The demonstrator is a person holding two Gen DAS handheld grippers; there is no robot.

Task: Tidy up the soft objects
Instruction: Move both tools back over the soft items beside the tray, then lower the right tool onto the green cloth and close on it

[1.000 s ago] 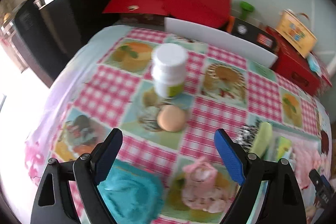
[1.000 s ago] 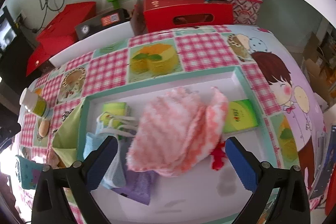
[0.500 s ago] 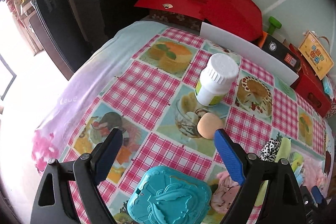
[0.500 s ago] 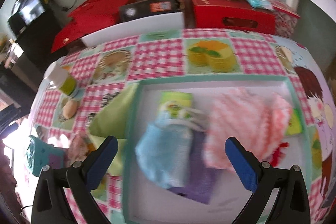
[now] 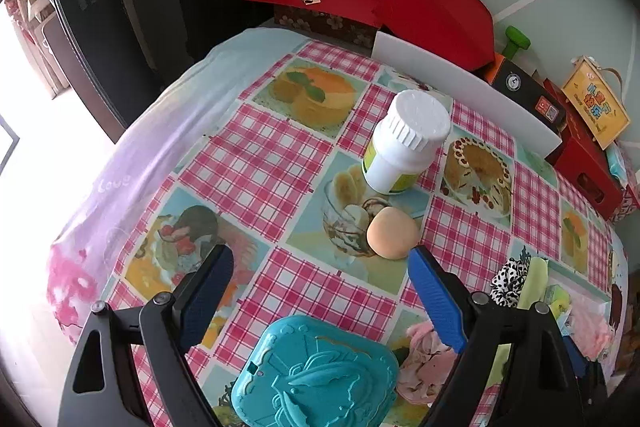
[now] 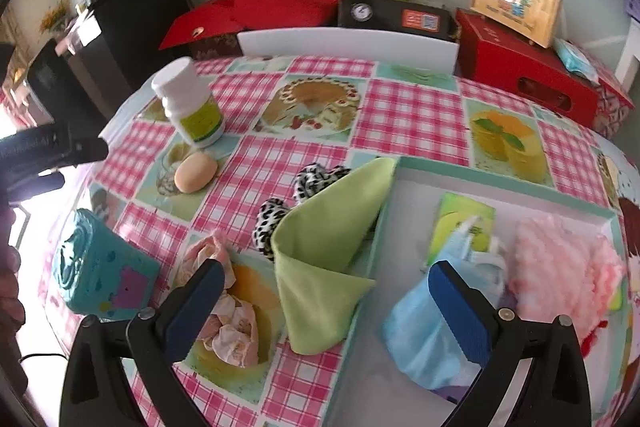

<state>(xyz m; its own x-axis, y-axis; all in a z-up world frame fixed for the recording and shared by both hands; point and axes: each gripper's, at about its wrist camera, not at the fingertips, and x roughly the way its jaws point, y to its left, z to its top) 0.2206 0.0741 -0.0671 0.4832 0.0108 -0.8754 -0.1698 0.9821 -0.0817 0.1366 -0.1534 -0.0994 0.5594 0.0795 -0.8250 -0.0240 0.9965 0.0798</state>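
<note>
Your soft things are split between the tray (image 6: 404, 169) and the checked tablecloth (image 6: 412, 115): the fluffy pink cloth (image 6: 564, 267) and the pale blue cloth (image 6: 420, 331) lie inside the tray, the green cloth (image 6: 328, 247) is folded over the tray's left rim, the black-and-white spotted fabric (image 6: 304, 183) sits just beyond it, and the crumpled pink floral cloth (image 6: 228, 319) lies on the tablecloth near its front edge. Since a second ago your right gripper (image 6: 322, 311) has swung left — then it framed the pink cloth in the tray, now it straddles the green one. Your left gripper (image 5: 320, 297) has shifted only a little, with the teal box (image 5: 316, 375) now sharp below it. Both sets of jaws stand wide apart and grip nothing — the left hangs short of the peach sponge (image 5: 392, 233) and white bottle (image 5: 404, 143).
</note>
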